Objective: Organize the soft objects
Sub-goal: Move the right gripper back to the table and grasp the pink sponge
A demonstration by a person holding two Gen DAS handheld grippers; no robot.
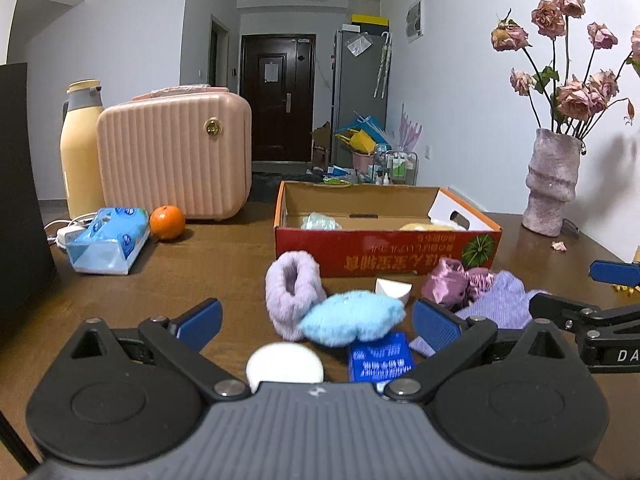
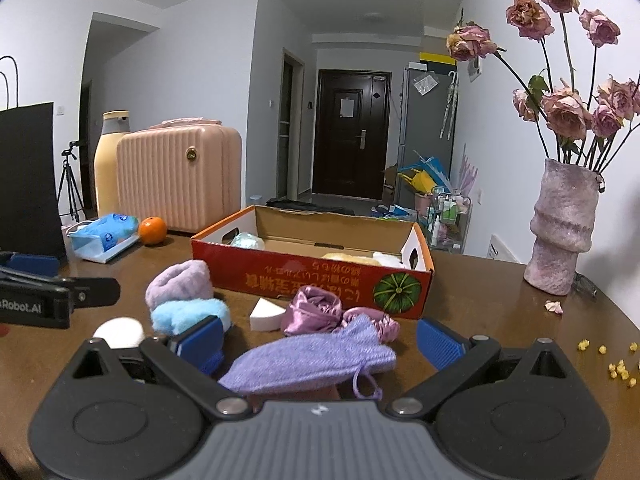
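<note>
Our left gripper hangs low over the table with its jaws spread wide and gripping nothing; between them lie a fluffy blue pad, a white round pad nearest us and a small blue packet. Our right gripper is likewise spread wide and empty, with a knitted lilac pouch lying between its fingers, drawstring trailing toward us. Just beyond the blue pad stands a fuzzy lilac cuff, touching it, and to the right sit a white wedge sponge and two shiny purple satin pieces, close together in front of the box. The cardboard box stands farther off, open at the top, with a pale bluish bundle at its left end and something yellowish and whitish toward its right end, so we judge that a few soft things are already stowed. Most of the pile is still on the table, so the job looks well short of half done, and neither gripper has taken hold of the next piece yet. Far left are a tissue pack, an orange, a pink case and a cream flask; far right stands a vase of dried roses.
</note>
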